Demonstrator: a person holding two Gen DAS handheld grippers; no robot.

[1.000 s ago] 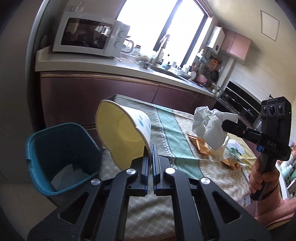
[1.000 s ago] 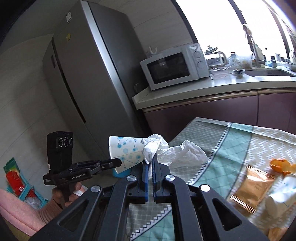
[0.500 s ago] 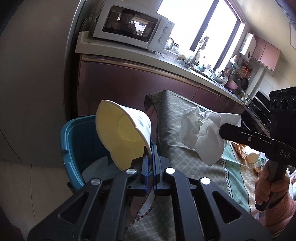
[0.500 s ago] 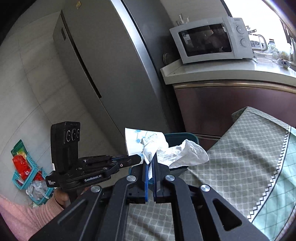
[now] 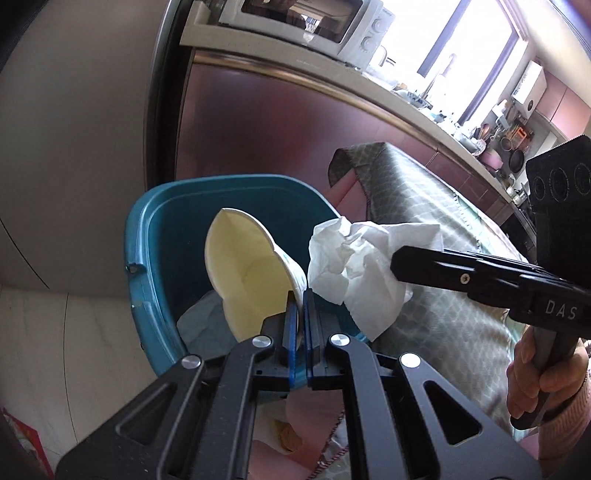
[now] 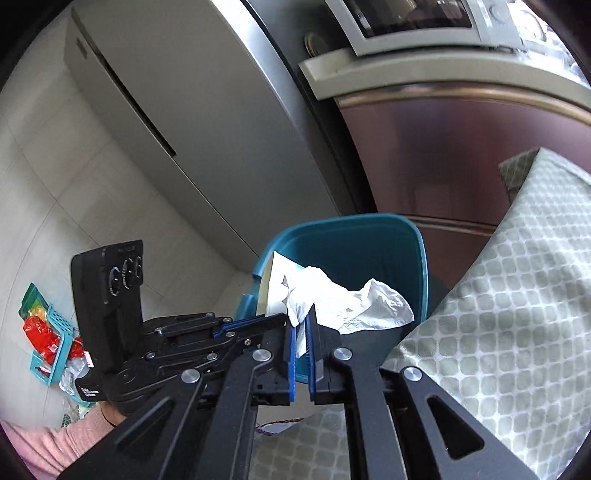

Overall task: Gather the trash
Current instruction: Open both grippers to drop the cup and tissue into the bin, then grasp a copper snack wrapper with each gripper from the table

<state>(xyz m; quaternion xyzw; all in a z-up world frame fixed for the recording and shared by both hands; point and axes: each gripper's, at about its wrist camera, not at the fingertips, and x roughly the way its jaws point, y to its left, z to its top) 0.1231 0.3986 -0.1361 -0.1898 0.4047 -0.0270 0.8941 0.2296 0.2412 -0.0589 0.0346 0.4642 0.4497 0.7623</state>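
Pinching the rim of a white paper cup with a cream inside [image 5: 247,273], the left gripper [image 5: 300,306] is holding it tilted over the open mouth of a teal plastic waste bin [image 5: 147,236], where pale crumpled paper [image 5: 201,321] is lying inside. Just to its right, the right gripper [image 6: 303,325] is clamping a crumpled white paper tissue [image 6: 347,302] above the bin's near right edge, beside the green patterned tablecloth [image 6: 498,314]. Farther off, a maroon cabinet front [image 5: 266,122] is carrying a white microwave [image 5: 306,22] on its counter.
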